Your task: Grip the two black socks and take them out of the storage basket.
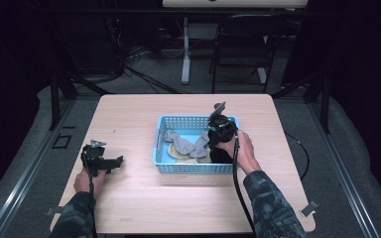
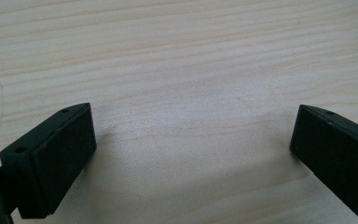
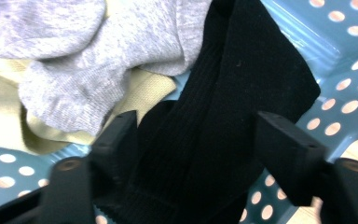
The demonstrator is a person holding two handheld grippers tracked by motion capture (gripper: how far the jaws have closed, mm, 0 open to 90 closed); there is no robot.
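Bare desk (image 1: 129, 114) lies open around the left claw (image 2: 193, 140). The basket (image 1: 193, 167) walls and piled socks (image 3: 93, 65) crowd the right claw (image 3: 200, 140).

Black sock (image 3: 223, 116) lower end cut off by frame bottom; yellow cloth (image 3: 9, 116) mostly under grey sock (image 3: 88, 60).

Room's dark, esp. at both sides, black w/ no wall detail to make out. Light falls mostly on the light wood table (image 1: 129, 114), pale grain, rounded corners, sitting mid-floor. Floor (image 1: 144, 74) is grey, carpet-like. Metal rails (image 1: 25, 173) run diagonally along the left & right of the table. Behind the table: a black chair (image 1: 243, 44) on thin legs, next to a white post (image 1: 185, 49) of a second, pale-topped desk (image 1: 233, 3) at the top edge. Black cables (image 1: 144, 74) trail across the floor back there. Dark equipment at rear left, too dim to tell what.
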